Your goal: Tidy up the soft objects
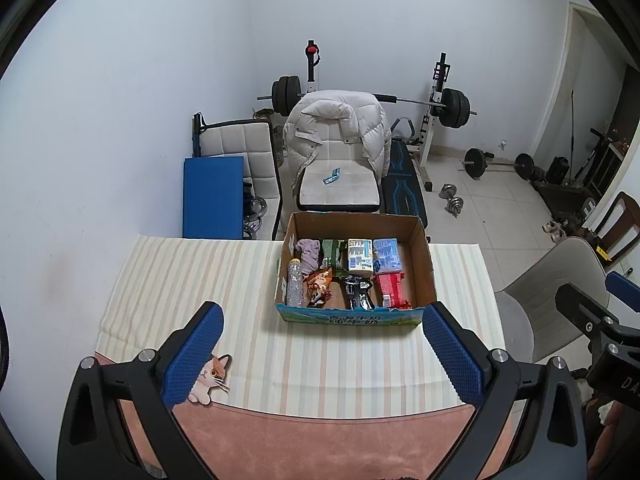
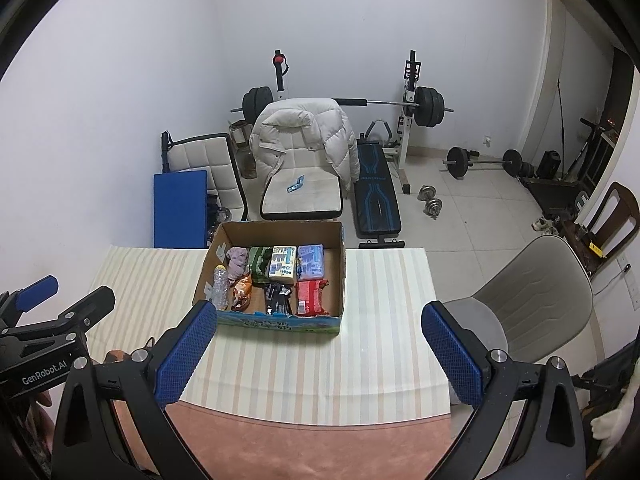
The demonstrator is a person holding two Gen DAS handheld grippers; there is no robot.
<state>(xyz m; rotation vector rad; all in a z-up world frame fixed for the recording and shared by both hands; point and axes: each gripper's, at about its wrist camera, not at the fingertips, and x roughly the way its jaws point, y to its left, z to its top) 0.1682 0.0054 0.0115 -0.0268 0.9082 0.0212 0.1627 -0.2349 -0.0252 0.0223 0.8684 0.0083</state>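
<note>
1. The left gripper [image 1: 322,354] hovers above the near part of the worktop [image 1: 192,280], its jaws spread wide with nothing between them; its blue pads [image 1: 194,356] frame the near edge of the striped cloth [image 1: 320,360].
2. A cat-shaped sticker [image 1: 211,376] lies on the cloth's near left edge, partly hidden behind the left pad.
3. The cardboard box [image 1: 424,264] stands on the far side of the cloth, right of centre in the left wrist view, and holds all the goods.
4. Inside it, along the left wall, lies a clear plastic bottle [image 1: 295,283], with a mauve cloth [image 1: 309,254] bunched at its far end.
5. Just right of those are an orange snack bag [image 1: 319,286] near and a green packet [image 1: 333,254] far.
6. In the middle sit a white-and-blue tissue pack [image 1: 359,255] far and a dark shiny packet [image 1: 357,294] near.
7. At the right are a blue tissue pack [image 1: 386,255] far and a red packet [image 1: 392,290] near; bare cardboard shows between these and the right wall.
8. The right gripper [image 2: 320,354] is held to the right of the left one, its jaws likewise wide apart and empty, over the near cloth.
9. A grey chair [image 2: 536,300] stands beside the worktop's right edge.
10. Beyond the box a white jacket [image 1: 340,128] drapes a chair, with a barbell [image 1: 452,106] behind it.
</note>
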